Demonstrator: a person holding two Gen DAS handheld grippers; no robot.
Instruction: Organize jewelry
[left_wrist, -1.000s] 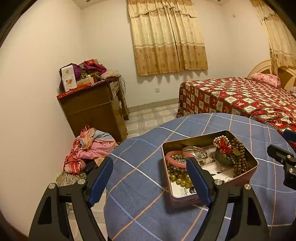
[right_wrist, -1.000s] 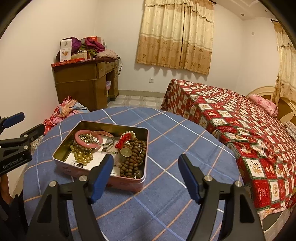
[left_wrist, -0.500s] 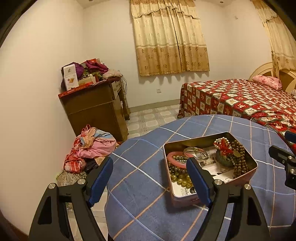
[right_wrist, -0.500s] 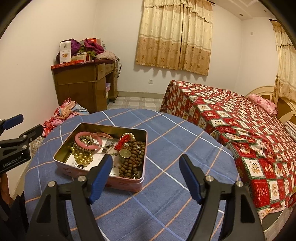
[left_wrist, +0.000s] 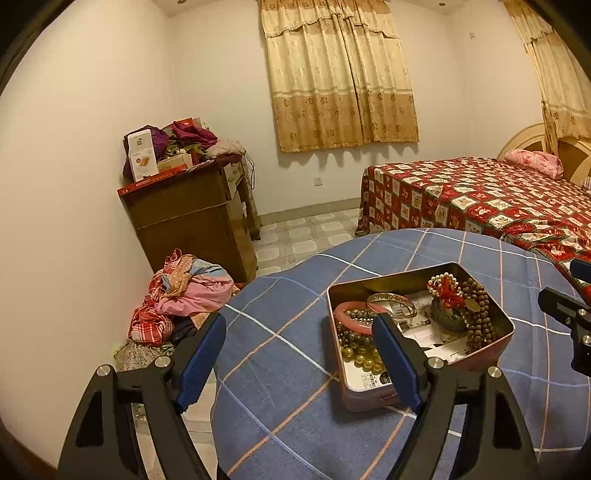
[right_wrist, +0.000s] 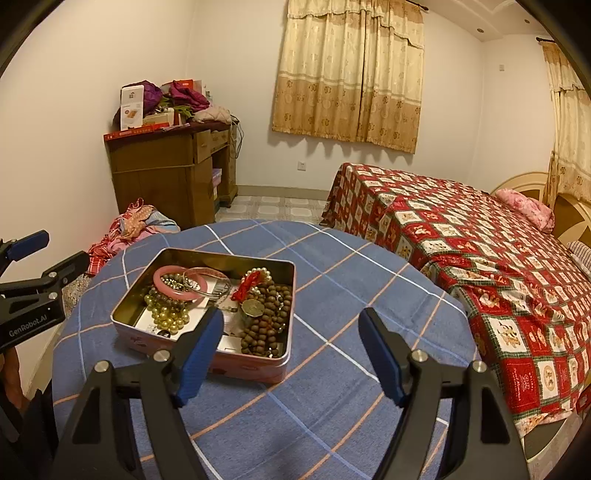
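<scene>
Left gripper (left_wrist: 301, 356): jaws spread wide, nothing between the blue pads (left_wrist: 201, 356), pointing forward and somewhat down. Right gripper (right_wrist: 291, 350): same pose, jaws wide apart and empty, tilted downward. The two sit side by side, apart, not touching.

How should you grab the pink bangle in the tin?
Probably pinch the pink bangle at its far left arc, coming from above. It lies flat in the tin's back-left corner; beads cover its near arc and a thin bangle crosses its right. One of the fingers goes inside the ring, one outside. The wall leaves little room.
</scene>
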